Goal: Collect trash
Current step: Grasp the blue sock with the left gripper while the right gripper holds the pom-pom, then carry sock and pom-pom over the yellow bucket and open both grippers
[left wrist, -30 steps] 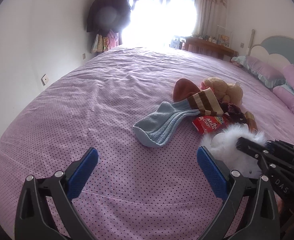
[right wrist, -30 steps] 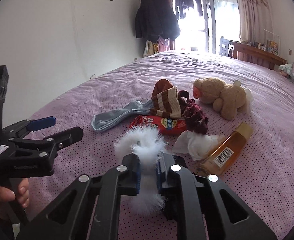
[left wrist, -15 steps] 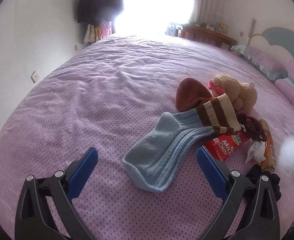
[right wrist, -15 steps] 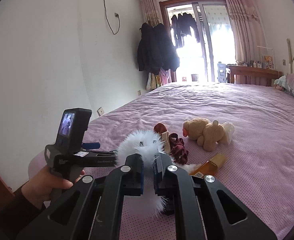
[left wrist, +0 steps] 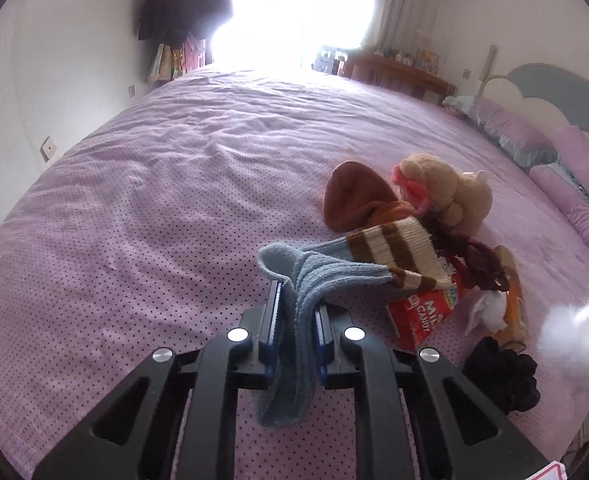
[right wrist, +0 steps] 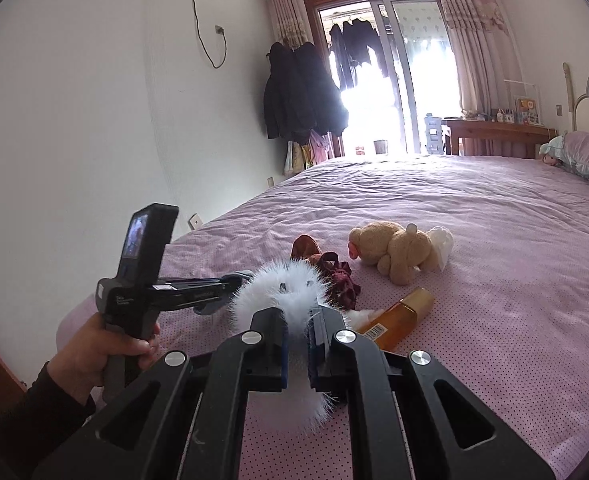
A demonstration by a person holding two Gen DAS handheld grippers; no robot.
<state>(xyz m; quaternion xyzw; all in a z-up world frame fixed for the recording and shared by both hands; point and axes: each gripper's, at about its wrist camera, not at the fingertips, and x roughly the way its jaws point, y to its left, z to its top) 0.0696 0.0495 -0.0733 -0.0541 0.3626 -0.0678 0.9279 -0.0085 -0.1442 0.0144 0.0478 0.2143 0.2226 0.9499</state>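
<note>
My left gripper (left wrist: 297,312) is shut on a light blue sock (left wrist: 314,276) that drapes between its pads on the purple bed. Just right of it lie a brown striped sock (left wrist: 394,246), a red candy wrapper (left wrist: 418,316), a crumpled white tissue (left wrist: 488,312) and an amber bottle (left wrist: 514,300). My right gripper (right wrist: 297,330) is shut on a white fluffy pom-pom (right wrist: 282,290), held above the bed. The amber bottle (right wrist: 398,320) also shows in the right wrist view, just right of the pom-pom. The left gripper (right wrist: 214,290) shows there at the left.
A tan teddy bear (left wrist: 442,192) and a dark red scrunchie (left wrist: 478,256) lie beside the pile, with a black scrunchie (left wrist: 502,376) nearer. Pillows (left wrist: 566,164) and a headboard stand at the right. Coats (right wrist: 298,92) hang by the balcony door.
My left gripper moved forward and shut on the blue sock. My right gripper lifted the pom-pom up and back from the pile.
</note>
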